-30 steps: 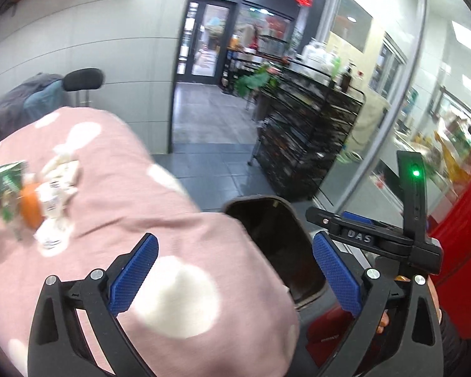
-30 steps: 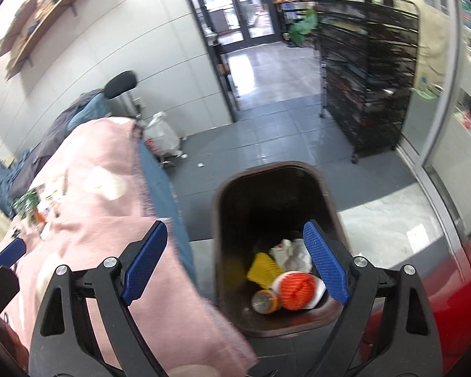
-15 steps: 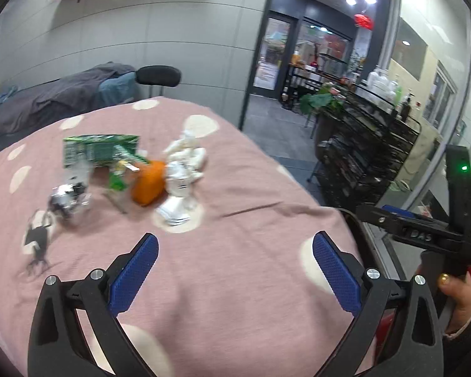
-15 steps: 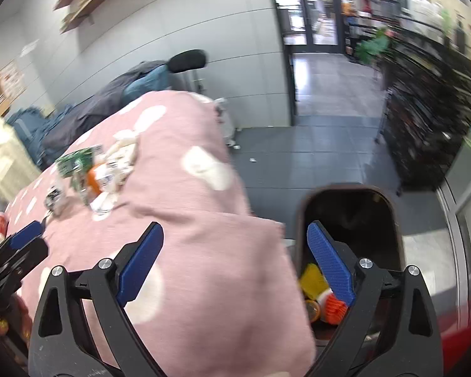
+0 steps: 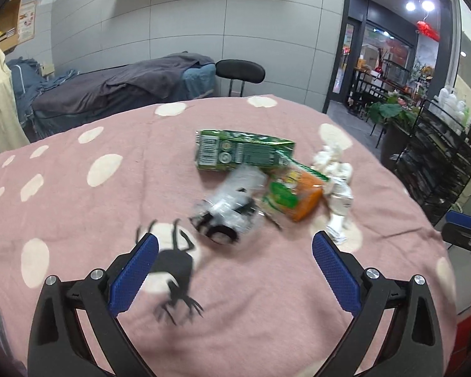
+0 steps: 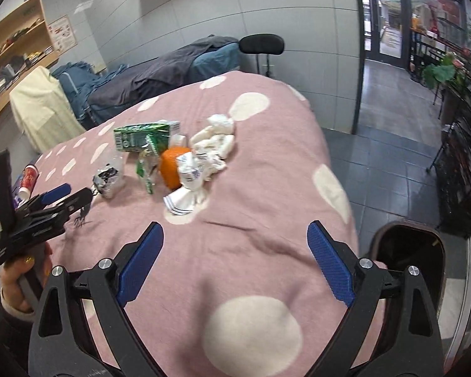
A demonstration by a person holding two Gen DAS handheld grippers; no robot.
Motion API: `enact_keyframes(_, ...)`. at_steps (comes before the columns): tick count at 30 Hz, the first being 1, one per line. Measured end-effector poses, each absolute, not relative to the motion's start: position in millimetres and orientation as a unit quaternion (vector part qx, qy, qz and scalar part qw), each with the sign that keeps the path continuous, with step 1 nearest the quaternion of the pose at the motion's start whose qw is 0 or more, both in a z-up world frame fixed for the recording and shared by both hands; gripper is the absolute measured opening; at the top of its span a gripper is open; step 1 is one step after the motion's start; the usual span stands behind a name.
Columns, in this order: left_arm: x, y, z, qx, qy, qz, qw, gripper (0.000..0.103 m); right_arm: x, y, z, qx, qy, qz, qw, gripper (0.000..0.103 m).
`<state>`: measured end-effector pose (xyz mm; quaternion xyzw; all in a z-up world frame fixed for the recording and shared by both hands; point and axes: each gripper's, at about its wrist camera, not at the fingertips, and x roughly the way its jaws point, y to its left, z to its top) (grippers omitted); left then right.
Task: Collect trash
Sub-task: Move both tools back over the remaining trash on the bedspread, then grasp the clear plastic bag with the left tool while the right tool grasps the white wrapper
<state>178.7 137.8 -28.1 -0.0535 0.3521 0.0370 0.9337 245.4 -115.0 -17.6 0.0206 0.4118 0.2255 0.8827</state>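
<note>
A heap of trash lies on the pink dotted tablecloth: a green carton, a crumpled clear plastic wrapper, an orange-and-green packet and white crumpled tissues. The same heap shows in the right wrist view, with the carton, the orange packet and the tissues. My left gripper is open and empty, just short of the plastic wrapper. My right gripper is open and empty over the cloth, well short of the heap. The dark trash bin stands on the floor at the right.
A black printed bug shape marks the cloth by my left fingers. A red-and-white tube lies at the table's far left. A black wire rack stands beyond the bin. A covered bed and black stool stand behind the table.
Both grippers have swung left from the bin toward the trash heap on the table. The left gripper has come close to the plastic wrapper. Both stay open and empty.
</note>
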Motion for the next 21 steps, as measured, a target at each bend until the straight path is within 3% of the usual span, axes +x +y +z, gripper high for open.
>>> enact_keyframes(6,218.8,145.7,-39.5,-0.037,0.388,0.031,0.92,0.086,253.2,-82.0,-16.6,-0.002,0.418,0.243,0.875,0.092)
enact_keyframes(8,226.3,144.0,-45.0,-0.029,0.399,0.029,0.916,0.077,257.5,-73.5,-18.3,-0.004,0.426,0.249,0.87,0.092)
enact_keyframes(10,232.2,144.9,-49.9,-0.037,0.413,0.028,0.91,0.058,264.2,-65.4,-21.1,-0.005,0.435,0.253,0.864,0.092)
enact_keyframes(18,201.6,151.6,-39.5,-0.08,0.385,0.021,0.919,0.051,299.1,-23.9,-38.1,-0.044,0.466,0.251,0.847,0.091)
enact_keyframes(21,191.0,150.9,-33.5,-0.102,0.372,0.014,0.922,0.051,315.1,-7.5,-46.4,-0.07,0.478,0.245,0.84,0.081)
